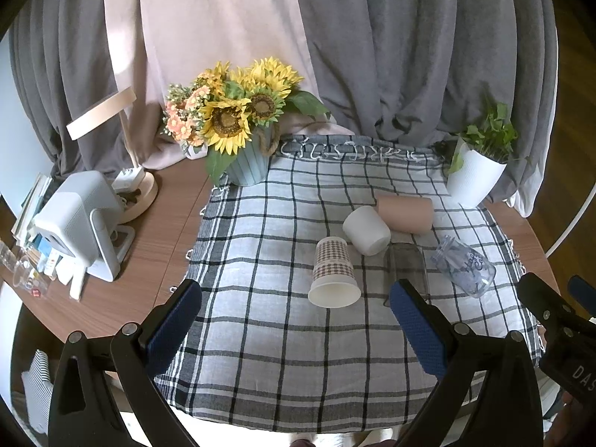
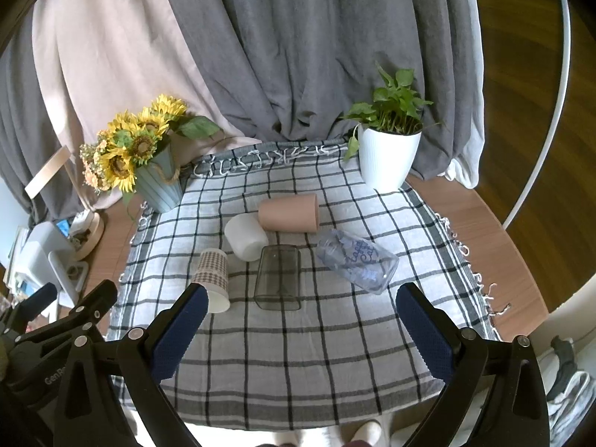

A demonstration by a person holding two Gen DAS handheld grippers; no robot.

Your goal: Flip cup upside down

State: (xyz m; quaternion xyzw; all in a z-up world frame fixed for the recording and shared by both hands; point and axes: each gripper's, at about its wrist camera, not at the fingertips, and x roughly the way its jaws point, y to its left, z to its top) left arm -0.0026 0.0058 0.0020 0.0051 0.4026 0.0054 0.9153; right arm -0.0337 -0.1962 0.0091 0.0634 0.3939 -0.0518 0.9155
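Several cups lie on their sides on a checked cloth (image 1: 260, 335). A paper cup with a brown check pattern (image 1: 333, 272) (image 2: 213, 279) points its mouth toward me. Behind it lie a white cup (image 1: 365, 230) (image 2: 246, 236) and a pink cup (image 1: 405, 214) (image 2: 288, 212). A dark clear tumbler (image 1: 406, 272) (image 2: 278, 277) and a clear jar with blue lettering (image 1: 463, 266) (image 2: 357, 260) lie to the right. My left gripper (image 1: 298, 316) is open and empty, short of the paper cup. My right gripper (image 2: 301, 320) is open and empty, short of the tumbler.
A sunflower bouquet in a blue pot (image 1: 238, 126) (image 2: 149, 160) stands at the cloth's back left. A green plant in a white pot (image 1: 476, 171) (image 2: 387, 156) stands at the back right. A lamp (image 1: 123, 156) and a white device (image 1: 82, 223) sit on the wooden table at left. Curtains hang behind.
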